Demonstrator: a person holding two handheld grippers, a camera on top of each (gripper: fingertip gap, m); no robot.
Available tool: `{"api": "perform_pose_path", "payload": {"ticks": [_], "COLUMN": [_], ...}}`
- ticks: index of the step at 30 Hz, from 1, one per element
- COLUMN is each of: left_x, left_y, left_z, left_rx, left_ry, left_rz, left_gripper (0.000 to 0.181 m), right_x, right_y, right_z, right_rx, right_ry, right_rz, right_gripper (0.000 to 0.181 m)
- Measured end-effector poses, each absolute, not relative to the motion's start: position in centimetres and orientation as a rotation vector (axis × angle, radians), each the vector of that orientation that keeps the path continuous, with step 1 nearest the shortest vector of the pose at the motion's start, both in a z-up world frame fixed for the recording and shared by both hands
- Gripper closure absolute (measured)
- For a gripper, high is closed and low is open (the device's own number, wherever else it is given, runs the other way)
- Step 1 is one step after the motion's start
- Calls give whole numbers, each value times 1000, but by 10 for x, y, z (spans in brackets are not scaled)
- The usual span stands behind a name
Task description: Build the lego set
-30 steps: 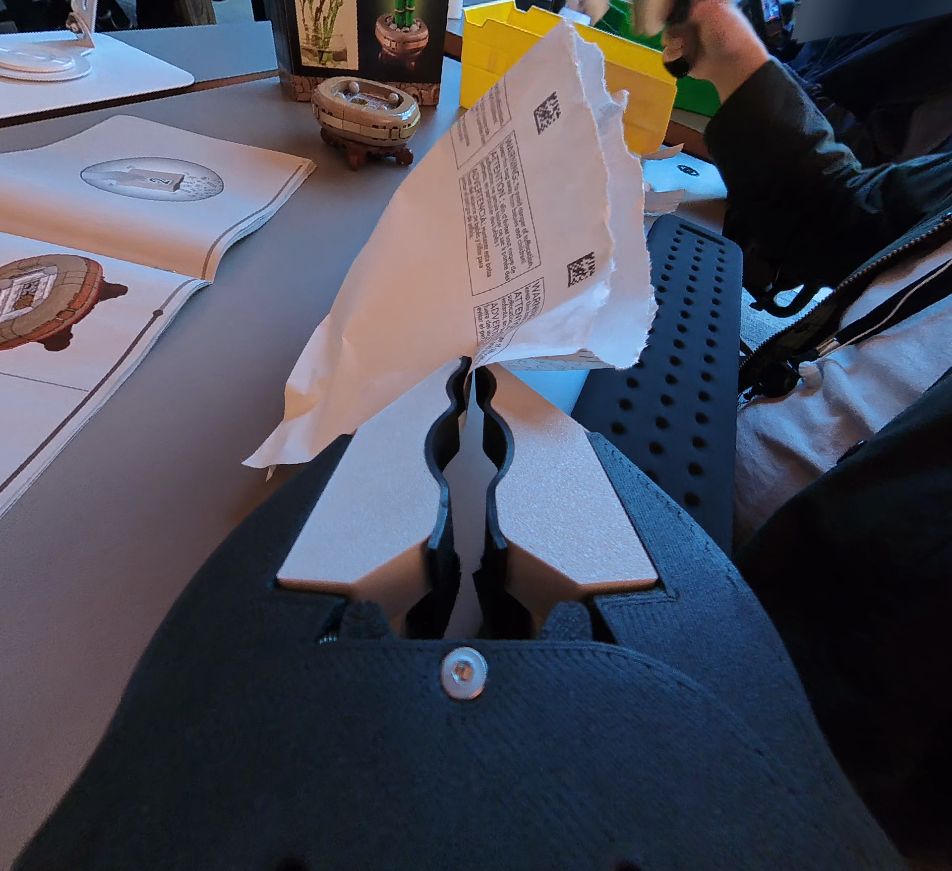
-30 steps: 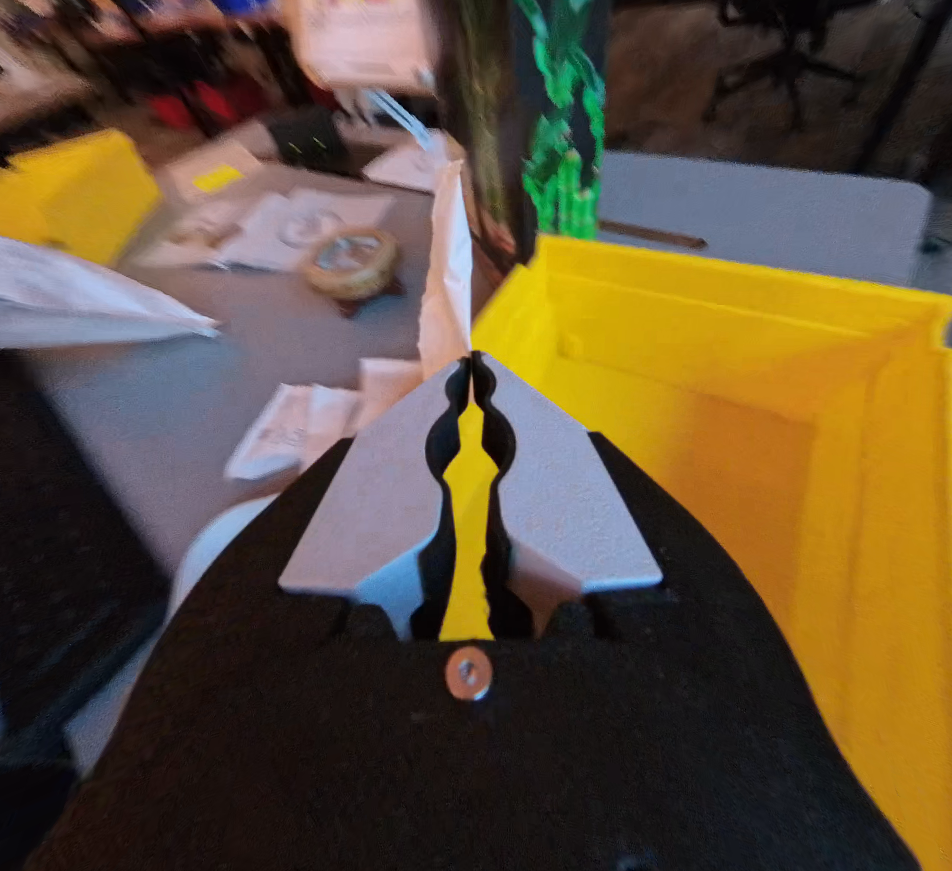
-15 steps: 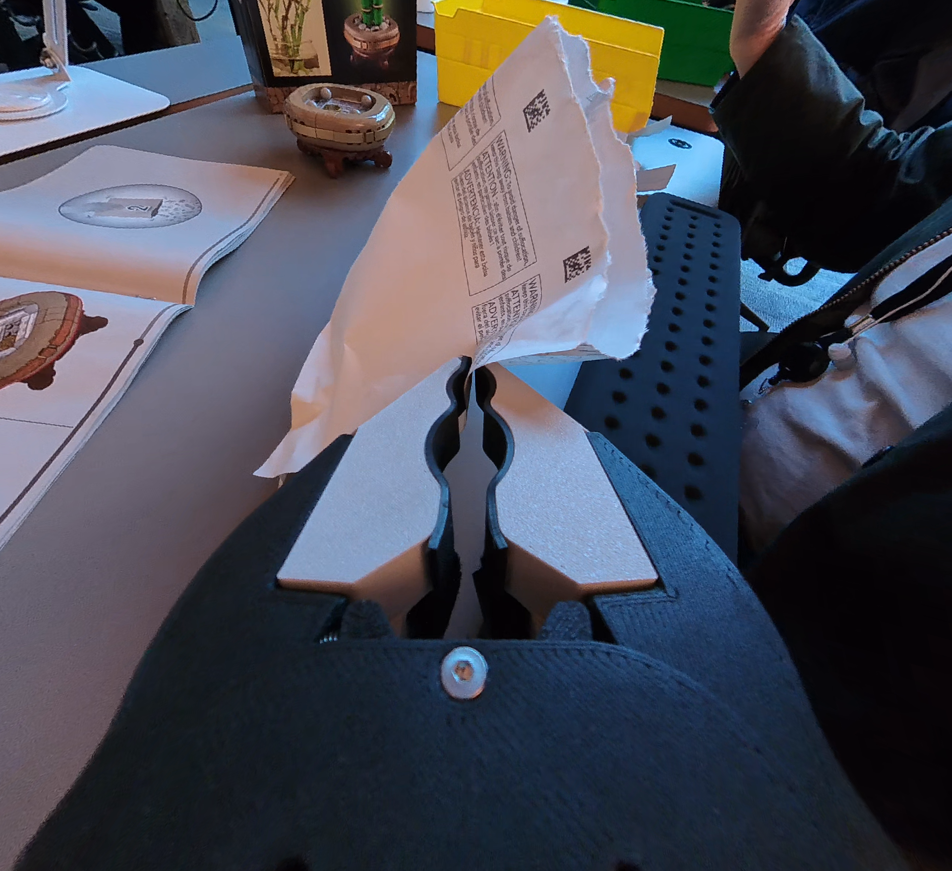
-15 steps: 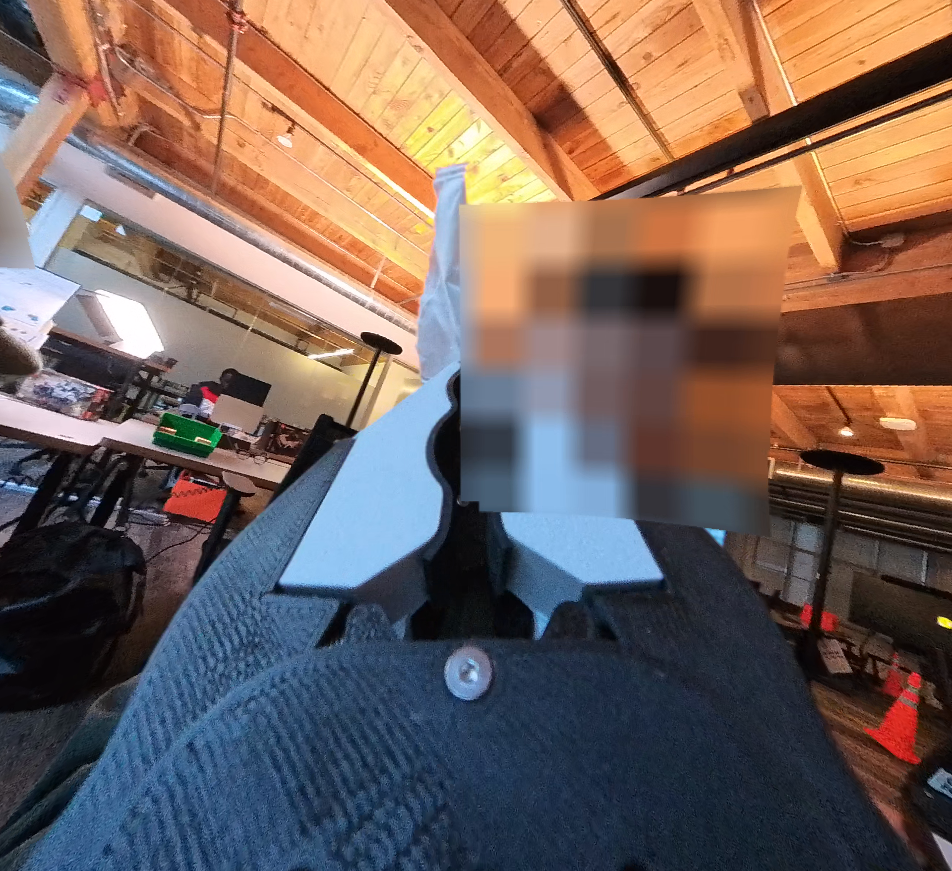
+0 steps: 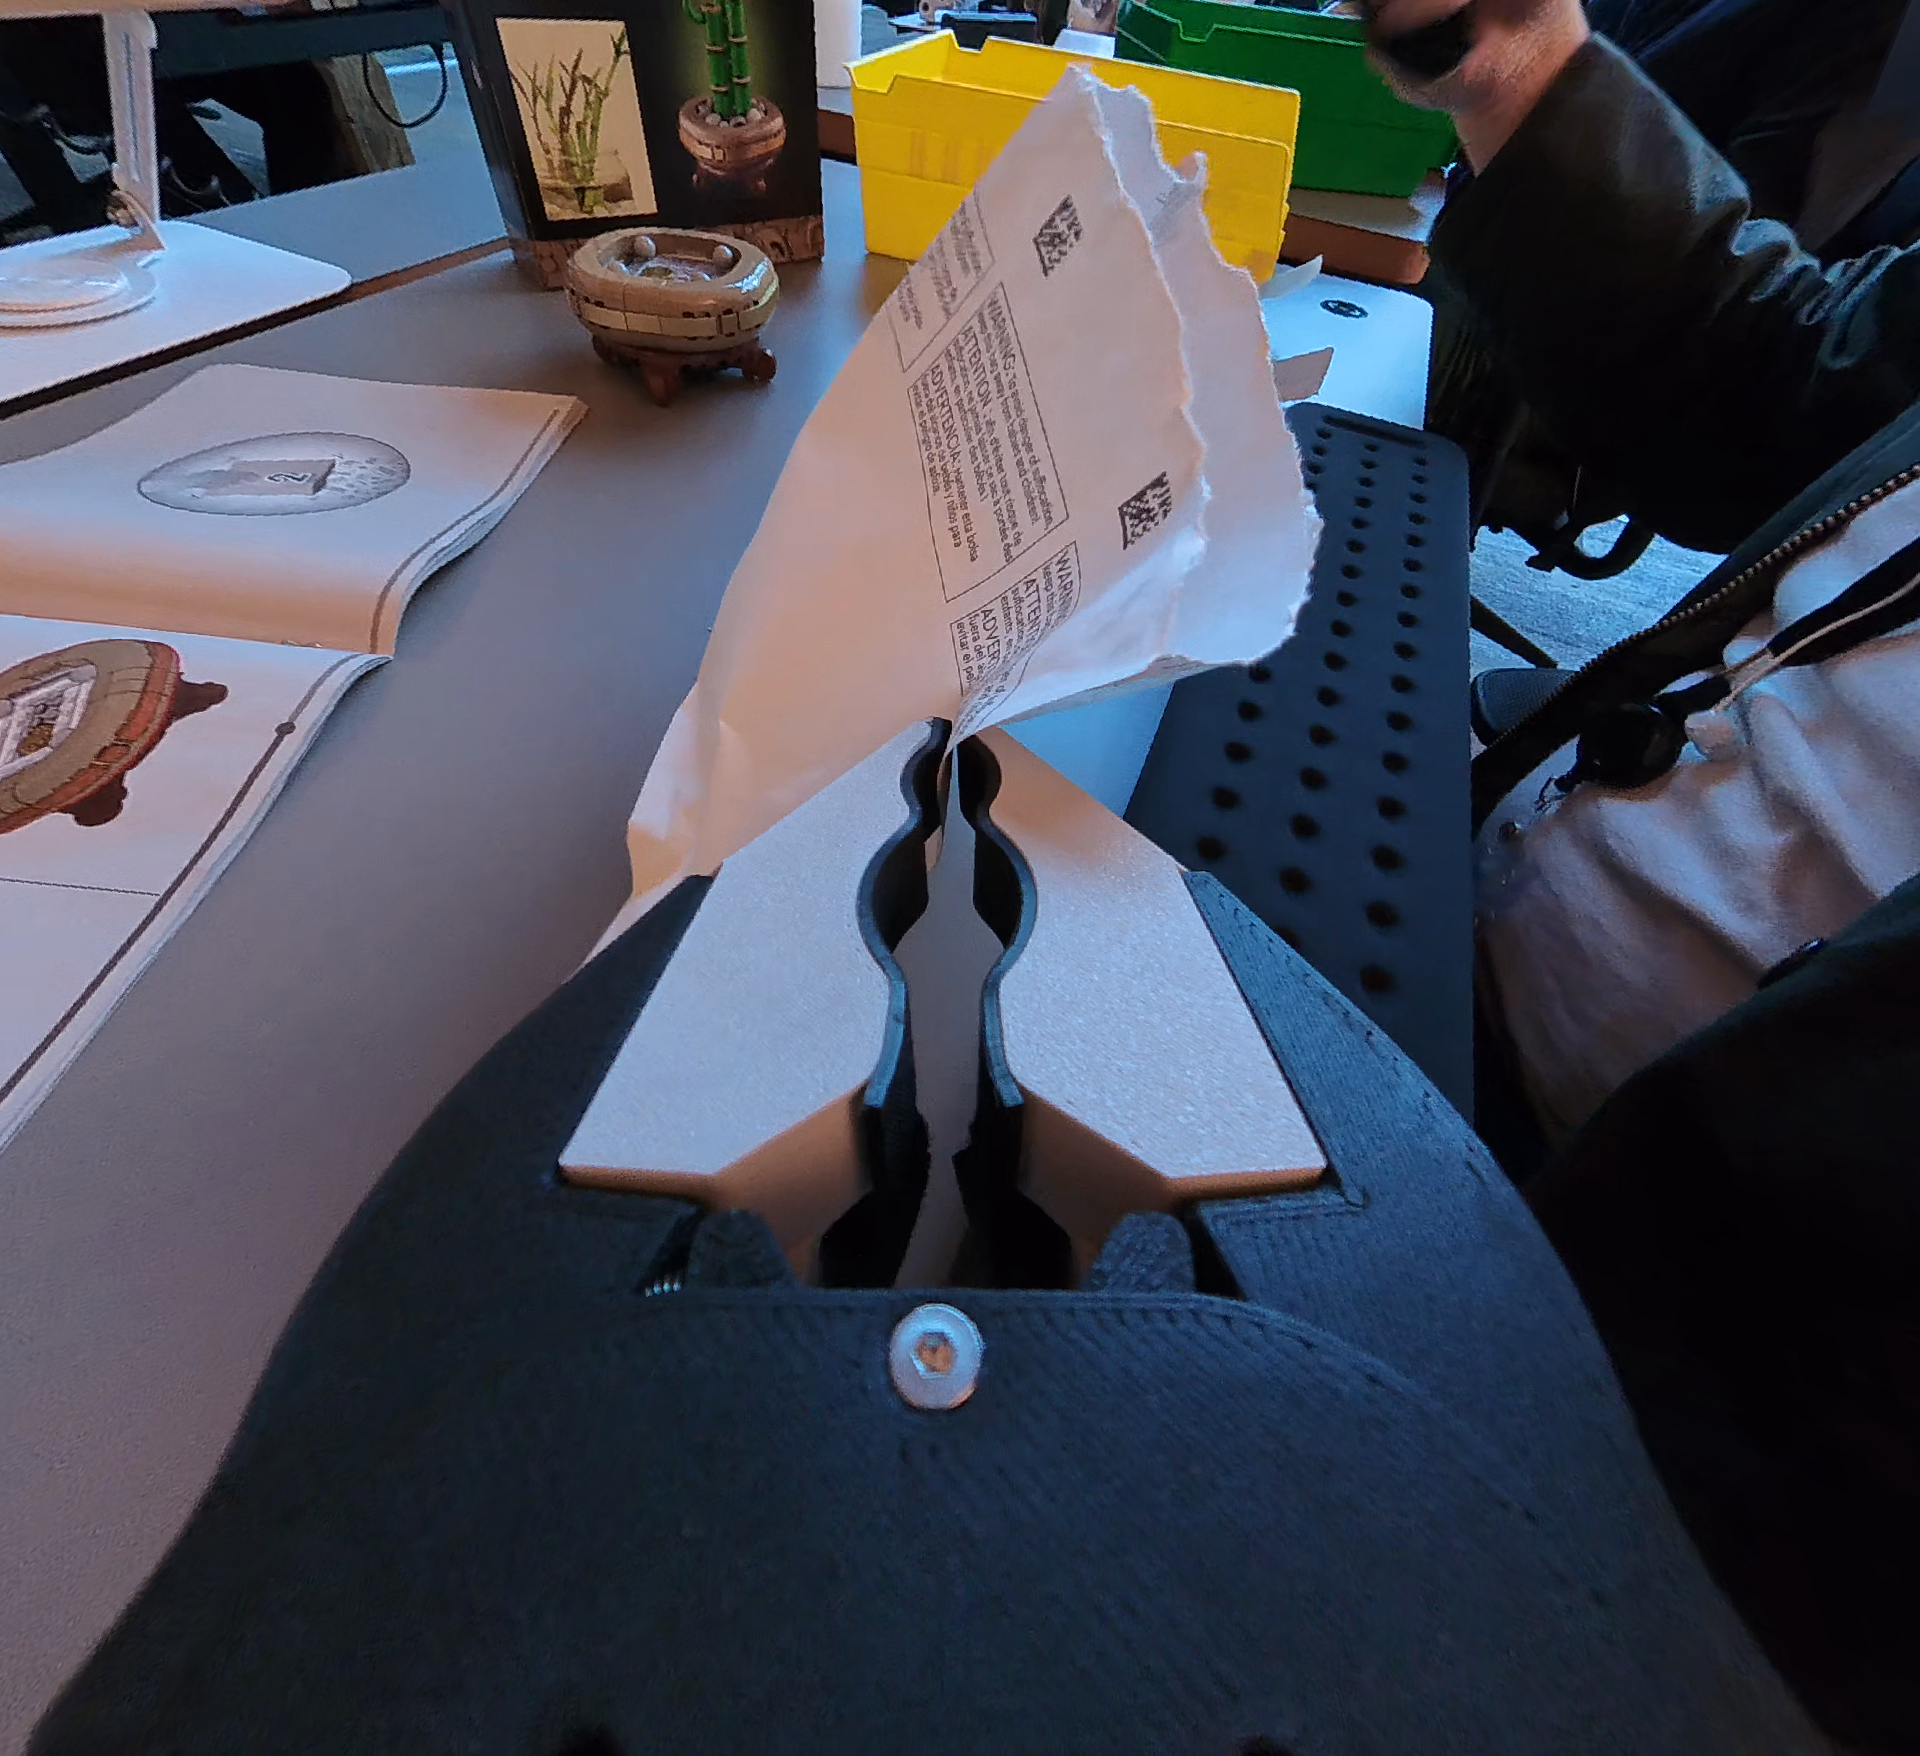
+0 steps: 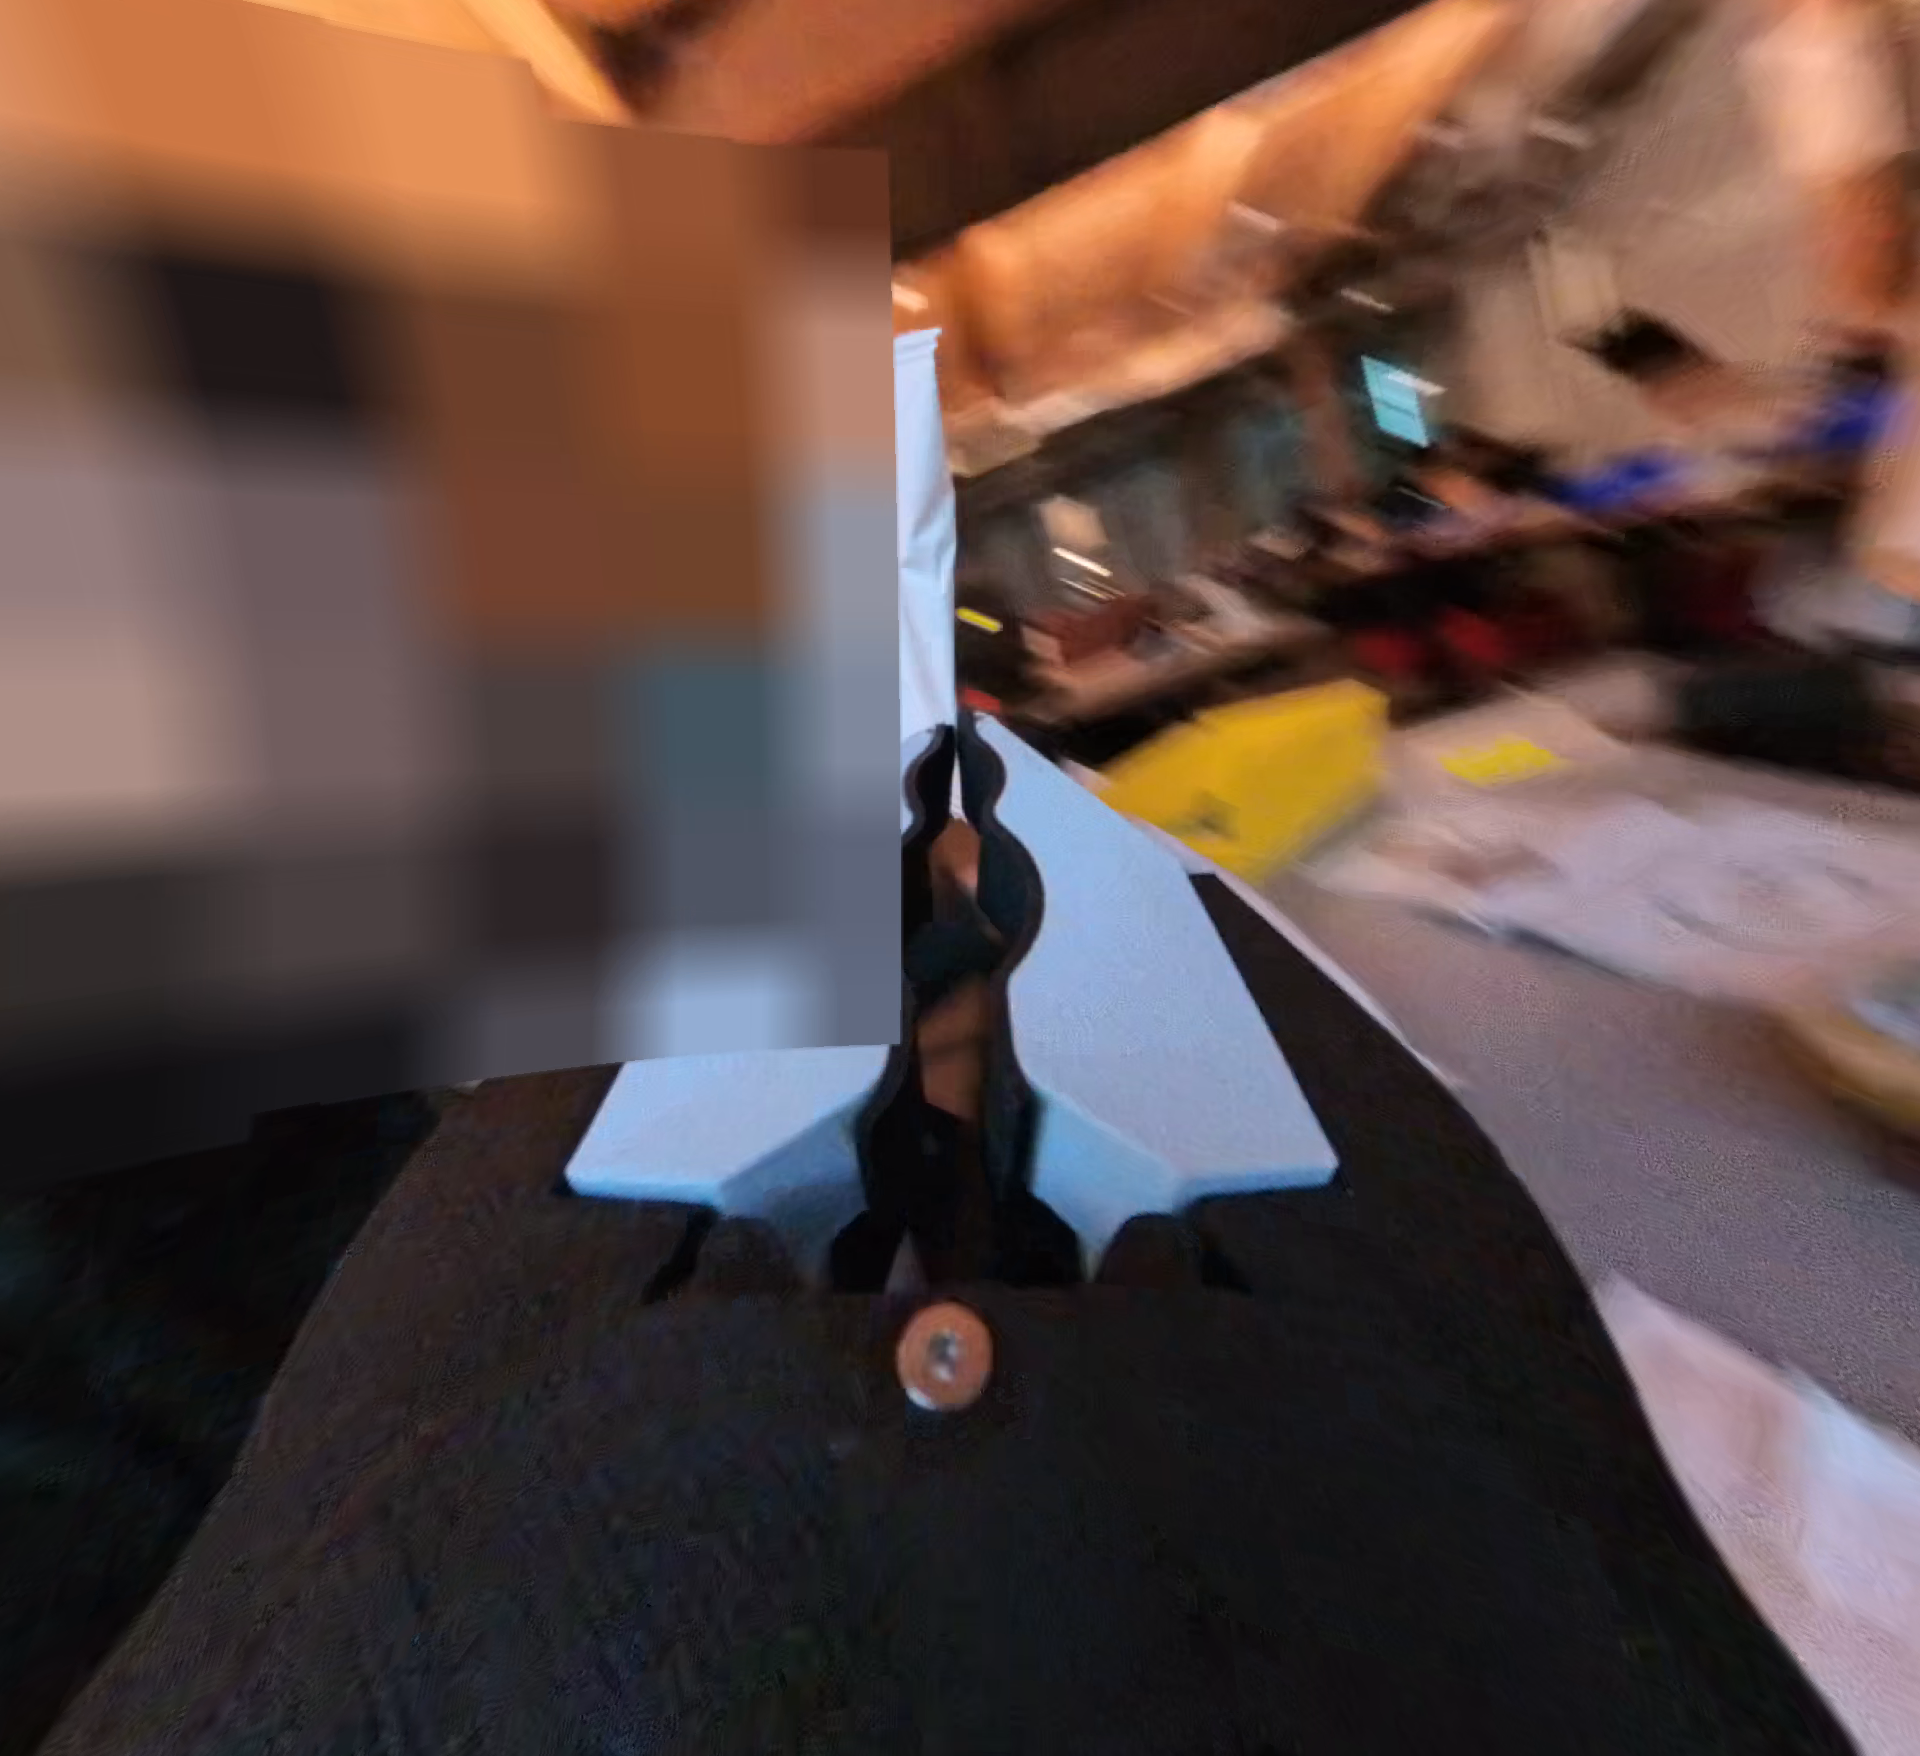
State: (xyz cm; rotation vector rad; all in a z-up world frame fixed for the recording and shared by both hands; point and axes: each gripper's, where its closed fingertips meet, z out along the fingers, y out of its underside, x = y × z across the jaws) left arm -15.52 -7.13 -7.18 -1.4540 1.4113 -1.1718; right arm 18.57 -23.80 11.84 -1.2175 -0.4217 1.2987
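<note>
Where half a second ago aimed at ceiling beams, right gripper (image 6: 954, 738) now swung level, blurred, clamped on paper strip (image 6: 928, 522). Left gripper (image 5: 952, 738) unchanged: raised over table (image 5: 436, 854), pinching torn paper bag (image 5: 997, 501).

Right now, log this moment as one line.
left tongs: shut on torn paper bag | right tongs: shut on torn-off strip | table: built pot base

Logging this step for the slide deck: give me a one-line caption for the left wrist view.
Left gripper pinches a torn white paper bag above the grey table, open instruction booklet alongside.
</note>
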Motion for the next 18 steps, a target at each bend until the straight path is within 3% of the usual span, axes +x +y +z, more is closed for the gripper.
{"api": "perform_pose_path", "payload": {"ticks": [1,3,10,13,15,18], "left_x": [-155,-156,-159,-161,-161,-162], "left_y": [-72,-73,-71,-71,-71,-71], "left_z": [-72,-73,-70,-69,-69,-68], "left_rx": [-1453,-1452,-1443,-1441,-1437,-1430], "left_ry": [1412,1416,1392,1388,1384,1387], "left_rz": [-1169,-1166,-1160,-1165,-1173,-1179], "left_gripper": [181,181,181,181,181,181], "right_x": [198,219,173,167,159,188], "right_y": [-201,-161,-99,-83,-83,-99], "right_z": [81,24,-80,-98,-95,-76], "right_rx": [-1491,-1822,-2343,-2385,-2348,-2283], "right_ry": [-289,-169,-247,-281,-327,-345], "right_rz": [1055,697,512,471,546,330], "right_gripper": [181,181,181,180,151,152]}}
